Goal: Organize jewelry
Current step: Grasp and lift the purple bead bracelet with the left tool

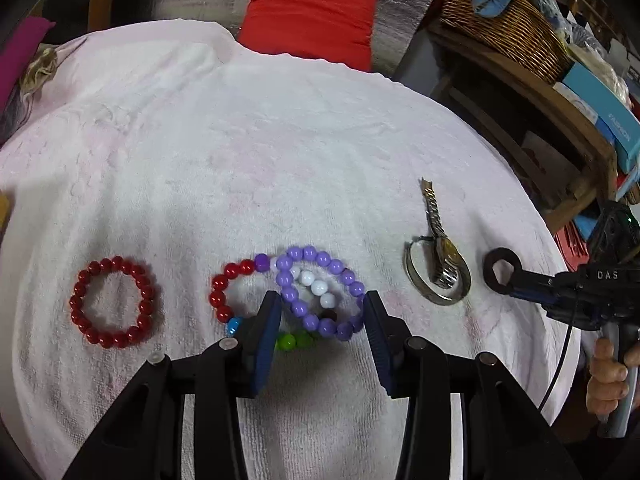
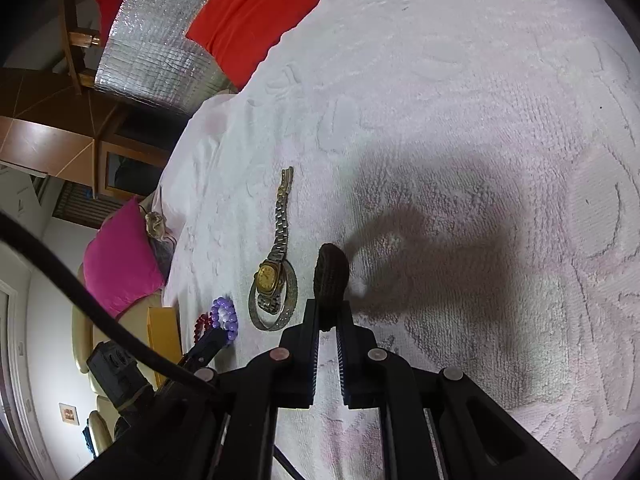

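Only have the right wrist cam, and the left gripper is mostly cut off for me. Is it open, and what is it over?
Observer: Open. The left gripper straddles the purple bracelet, one finger on each side.
Operator: Anything under that bracelet?
Observer: It overlaps a multicolour bead bracelet with red, white and green beads.
Operator: More jewelry further left?
Observer: One all-red bead bracelet, lying apart on the towel.

Towel (image 1: pixel 240 152) was pale pink-white, looped texture. Red bracelet (image 1: pixel 113 302) all dark red. Purple bracelet (image 1: pixel 320 292) lilac; mixed bracelet (image 1: pixel 230 286) red, white, blue, green. Watch (image 2: pixel 267 276) gold-faced, steel-and-gold band. Ring (image 2: pixel 330 276) black. Cushion (image 1: pixel 308 16) red.
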A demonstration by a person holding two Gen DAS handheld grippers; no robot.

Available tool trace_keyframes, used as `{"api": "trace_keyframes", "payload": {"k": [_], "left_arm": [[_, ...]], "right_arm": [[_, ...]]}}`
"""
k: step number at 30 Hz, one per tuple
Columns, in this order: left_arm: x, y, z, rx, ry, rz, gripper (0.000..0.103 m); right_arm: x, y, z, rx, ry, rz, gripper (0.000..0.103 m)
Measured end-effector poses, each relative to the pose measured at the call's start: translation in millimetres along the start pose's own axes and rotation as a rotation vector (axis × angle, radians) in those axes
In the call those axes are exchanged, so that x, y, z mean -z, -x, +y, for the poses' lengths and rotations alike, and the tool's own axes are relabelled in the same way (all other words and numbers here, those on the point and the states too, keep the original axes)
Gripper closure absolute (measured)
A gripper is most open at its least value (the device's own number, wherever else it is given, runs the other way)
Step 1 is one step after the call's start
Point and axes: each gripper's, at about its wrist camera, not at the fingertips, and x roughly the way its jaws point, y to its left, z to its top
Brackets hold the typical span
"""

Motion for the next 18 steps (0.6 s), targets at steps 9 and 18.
{"api": "trace_keyframes", "payload": {"k": [9,18], "left_arm": [[-3,-8,2,0.047,0.004,0.013,0.084],[0,-3,-9,0.114,-0.051,-0.013,0.094]], "right_arm": [[1,-8,-2,0.027,-0.013,0.02,0.094],[4,-10,-1,0.049,-0.011,0.016,0.094]]}}
